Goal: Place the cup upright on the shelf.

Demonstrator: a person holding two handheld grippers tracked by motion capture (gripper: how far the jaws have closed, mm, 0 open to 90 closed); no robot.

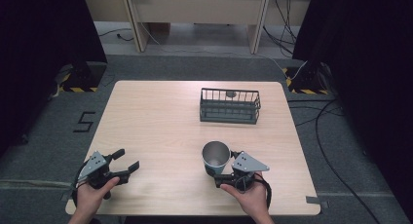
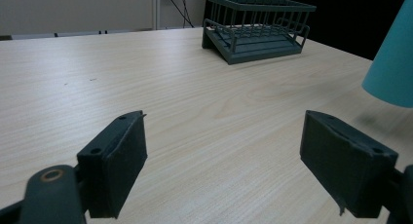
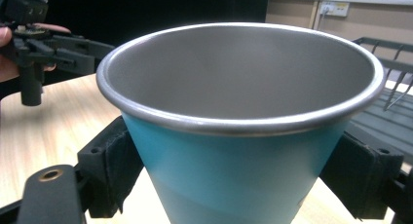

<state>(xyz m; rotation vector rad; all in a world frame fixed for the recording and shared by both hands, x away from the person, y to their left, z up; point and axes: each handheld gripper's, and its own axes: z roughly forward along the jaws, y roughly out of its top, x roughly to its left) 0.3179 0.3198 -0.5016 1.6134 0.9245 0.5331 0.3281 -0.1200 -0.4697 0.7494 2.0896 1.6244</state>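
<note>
High view, near left: left gripper point(image 1: 127, 161), matte black jaws wide apart over bare table.
Near right: right gripper point(image 1: 218, 171) clamped on the tapered teal cup with brushed-steel lining and rolled rim point(image 1: 215, 155), upright, lifted off the table.
Surface: pale wood-grain table point(image 1: 156, 121).
Far right: dark green wire rack point(image 1: 229, 106), well apart from the cup.

The tapered teal cup point(image 3: 243, 175) has a smooth, slightly glossy outside and a brushed, matt grey metal inside with a shiny rolled rim. The pale wooden table point(image 1: 160, 121) shows fine grain, satin-smooth. The dark wire rack point(image 1: 229, 106), upper centre, looks matt-coated metal.
</note>
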